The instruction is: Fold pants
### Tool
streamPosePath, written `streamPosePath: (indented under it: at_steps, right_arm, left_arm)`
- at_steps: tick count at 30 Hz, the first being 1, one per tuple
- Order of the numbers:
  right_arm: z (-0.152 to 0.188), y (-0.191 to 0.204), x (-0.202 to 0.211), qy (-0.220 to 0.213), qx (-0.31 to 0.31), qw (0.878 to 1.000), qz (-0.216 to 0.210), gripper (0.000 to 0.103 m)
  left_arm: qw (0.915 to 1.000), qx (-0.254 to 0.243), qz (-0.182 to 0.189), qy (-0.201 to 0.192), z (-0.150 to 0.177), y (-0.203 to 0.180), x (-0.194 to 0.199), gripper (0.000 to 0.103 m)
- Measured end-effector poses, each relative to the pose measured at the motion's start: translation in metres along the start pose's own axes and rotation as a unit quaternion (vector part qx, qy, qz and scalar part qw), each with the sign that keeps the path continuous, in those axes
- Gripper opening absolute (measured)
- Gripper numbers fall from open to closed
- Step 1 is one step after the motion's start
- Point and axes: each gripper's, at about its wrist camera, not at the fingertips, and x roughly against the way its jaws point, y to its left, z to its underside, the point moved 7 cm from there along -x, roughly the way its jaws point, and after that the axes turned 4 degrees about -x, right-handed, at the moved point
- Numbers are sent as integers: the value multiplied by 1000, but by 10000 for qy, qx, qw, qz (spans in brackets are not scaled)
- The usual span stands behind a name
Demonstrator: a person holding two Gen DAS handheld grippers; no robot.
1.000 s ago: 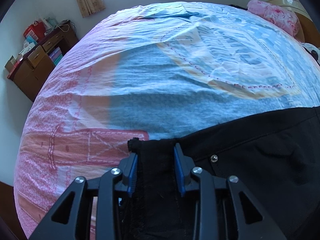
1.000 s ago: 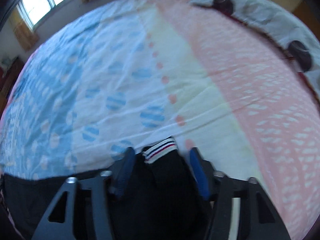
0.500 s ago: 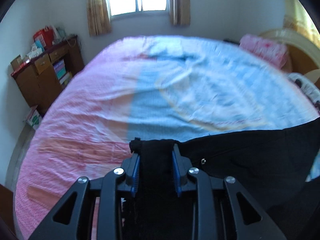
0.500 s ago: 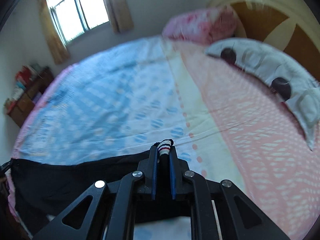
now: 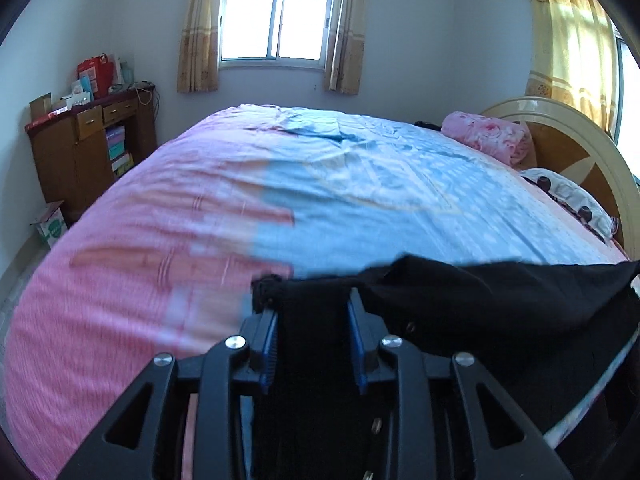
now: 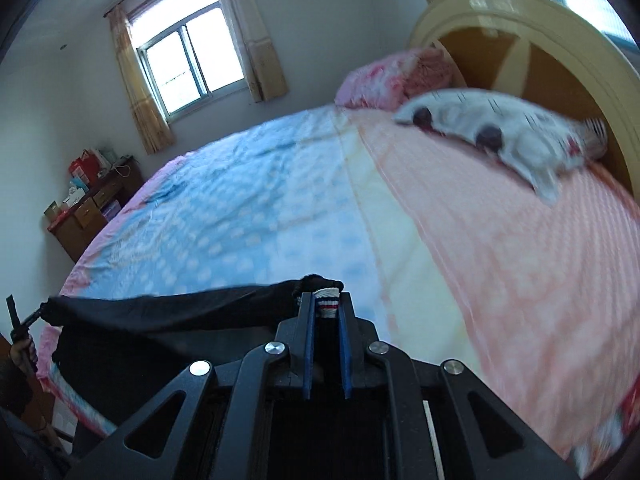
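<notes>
A: Where are the pants (image 5: 500, 296)?
B: Stretched in the air over the bed (image 5: 168, 216). The left gripper (image 5: 313, 344) is clamped on one black end; the right gripper (image 6: 326, 344) is closed tight on the striped cuff (image 6: 327, 302).

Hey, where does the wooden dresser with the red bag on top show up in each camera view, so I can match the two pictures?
Left wrist view: the dresser stands at the left edge, against the wall, left of the bed.
Right wrist view: the dresser is smaller, at the left, below the window, beyond the bed's far corner.
Shared landmark: the curtained window on the far wall.
</notes>
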Motion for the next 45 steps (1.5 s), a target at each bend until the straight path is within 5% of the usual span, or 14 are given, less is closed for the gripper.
streamPosePath:
  at_steps: [5,9,13,15,16,19,22,26,30,36,38,41,44,45]
  right_arm:
    - [54,-15,-4,480,-118,9986,212,11]
    - [64,-21,5,584,-302,9971,394,17]
    - [61,-10,31,409,36,9900,1350,21]
    - [58,23,44,209,510,9876,1472,24]
    - [58,44,46,153,756,9874,1384,34]
    - [71,130,39,75,1639,9848,563,62]
    - [101,211,11,274,2498,9678,-169,62]
    - [144,290,-38,679,3311,9377,-810,62]
    - [187,348,-83,847,4104,9021,-1034,62]
    - [230,386,-111,650,5306,8417,-756,62]
    - [236,389,-117,585,5479,8317,-681,62]
    - [238,386,-126,702,5459,8327,-604,59]
    - [242,381,-132,937,5412,8327,-702,26]
    - [242,381,-132,1035,5344,8351,-801,16]
  left_arm:
    - [9999,62,-15,119,33,4,0,35]
    - [10000,59,-57,26,40,6,4,40]
    - [9993,-231,-290,30,48,3,10,50]
    - [9987,-361,-339,140,57,1,13,59]
    - [9980,-416,-435,191,61,2,14,70]
    - [9962,-609,-554,271,73,3,20,74]
    - [9959,-639,-563,312,79,6,25,74]
    - [9998,-146,-77,86,75,10,36,74]
    - [9986,384,305,-184,59,13,33,74]
    - [9977,346,574,-66,45,-1,12,74]
    - [9970,407,662,-46,44,-2,8,72]
    - [9958,572,716,42,46,1,3,63]
    - [9956,626,695,102,48,6,2,50]
    - [9954,624,726,101,47,6,3,33]
